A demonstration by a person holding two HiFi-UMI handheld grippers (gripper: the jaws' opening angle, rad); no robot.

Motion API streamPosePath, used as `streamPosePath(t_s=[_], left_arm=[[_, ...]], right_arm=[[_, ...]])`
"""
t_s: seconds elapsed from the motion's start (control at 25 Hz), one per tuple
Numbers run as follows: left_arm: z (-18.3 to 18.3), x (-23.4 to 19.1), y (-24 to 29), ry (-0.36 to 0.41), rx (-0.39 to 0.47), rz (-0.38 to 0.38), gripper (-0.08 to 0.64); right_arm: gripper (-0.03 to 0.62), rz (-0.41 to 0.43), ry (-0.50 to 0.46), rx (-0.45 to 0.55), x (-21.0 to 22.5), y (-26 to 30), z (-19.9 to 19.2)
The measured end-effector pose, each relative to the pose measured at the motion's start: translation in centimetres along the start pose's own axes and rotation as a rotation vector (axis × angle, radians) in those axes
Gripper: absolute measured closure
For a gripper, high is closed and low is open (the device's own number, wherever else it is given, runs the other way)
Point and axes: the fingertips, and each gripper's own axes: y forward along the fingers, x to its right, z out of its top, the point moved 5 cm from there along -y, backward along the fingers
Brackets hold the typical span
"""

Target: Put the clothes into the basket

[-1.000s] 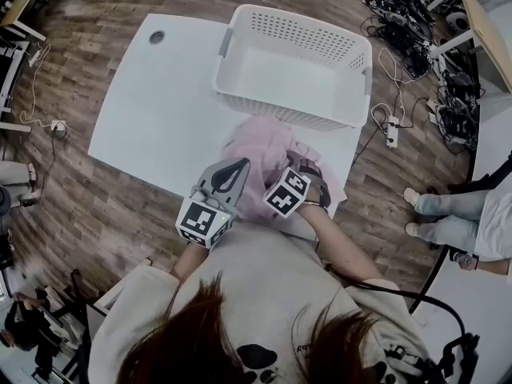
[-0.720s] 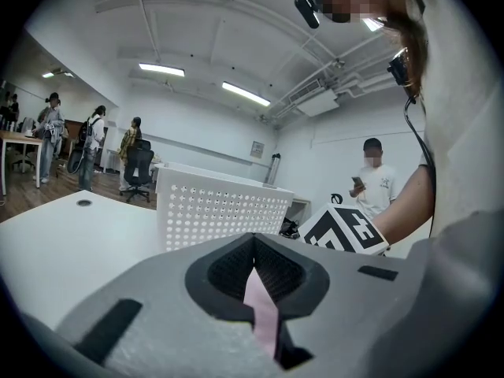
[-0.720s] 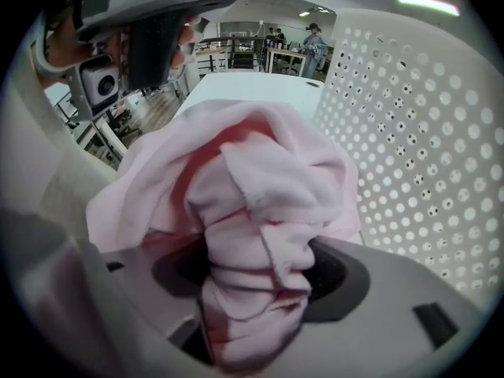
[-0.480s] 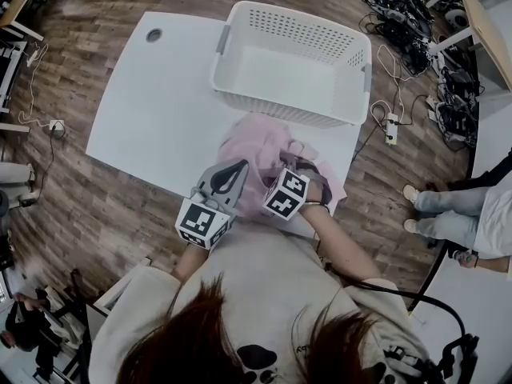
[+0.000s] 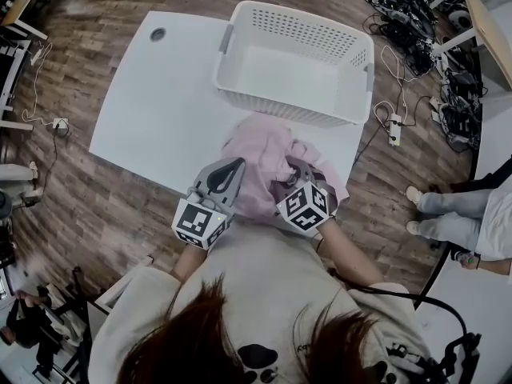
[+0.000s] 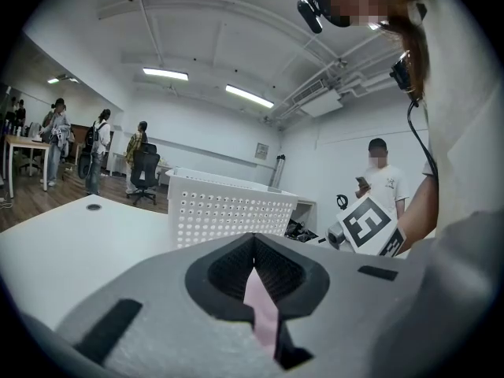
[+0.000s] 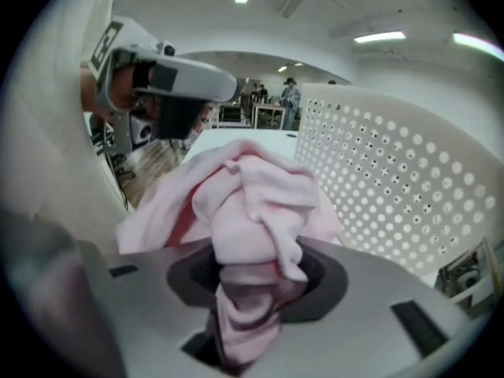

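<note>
**A:** From the head view we only get the pink garment point(image 5: 268, 154) as a crumpled heap on the white table point(image 5: 160, 94), just beside the empty basket point(image 5: 232, 54). Both grippers are at its near side.

**B:** Yeah, the gripper views tell us more. The left gripper point(image 5: 234, 169) is pinching a thin pink strip, jaws pressed together. The right gripper point(image 5: 293, 169) is closing its jaws with a fat wad of cloth between them.

**A:** Long axis? We'd say sideways, along the basket's near wall, with no clear front end.
</note>
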Motion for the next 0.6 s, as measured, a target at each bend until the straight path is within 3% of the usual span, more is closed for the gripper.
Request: streamPosePath(t_s=[0.24,0.6], left_arm=[[2.4,-0.3,-1.0,0.04,0.051,0.009,0.552],[7.3,1.0,-0.4,0.098,0.136,-0.006,0.552]], right_arm=[[0.423,-0.042,0.098,0.145,0.7,-3.5,2.2],[0.423,-0.112,0.109,0.28,2.7,-8.0,5.8]])
